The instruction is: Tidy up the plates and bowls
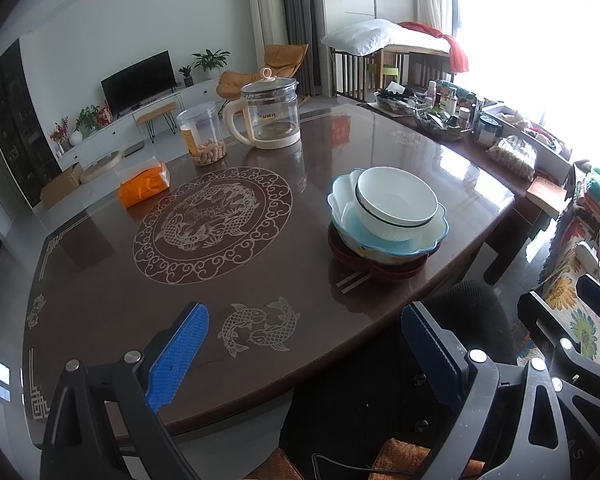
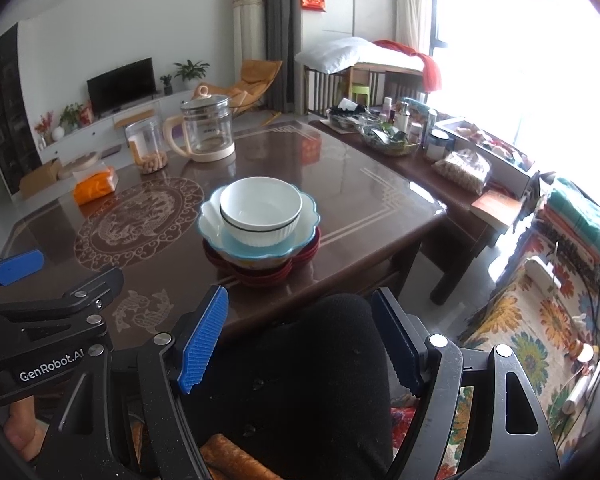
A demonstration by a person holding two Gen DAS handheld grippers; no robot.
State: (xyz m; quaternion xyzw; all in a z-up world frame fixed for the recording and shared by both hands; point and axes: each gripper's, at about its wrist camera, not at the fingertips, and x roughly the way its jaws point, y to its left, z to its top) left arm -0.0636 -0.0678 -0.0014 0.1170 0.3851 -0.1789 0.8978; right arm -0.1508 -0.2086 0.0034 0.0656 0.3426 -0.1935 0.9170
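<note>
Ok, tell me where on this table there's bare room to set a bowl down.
Bare wood spans the dragon medallion, between the orange tissue pack and the stacked bowls, and the near strip around the fish motif. The far left corner is crowded by the peanut jar and glass kettle; the side table is cluttered.

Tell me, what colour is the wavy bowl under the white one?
Light blue inside with a white rim, clearest in the right wrist view.

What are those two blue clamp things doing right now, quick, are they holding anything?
Left hand-held gripper: open, holding nothing, back from the stacked bowls.
Right hand-held gripper: open, holding nothing.
</note>
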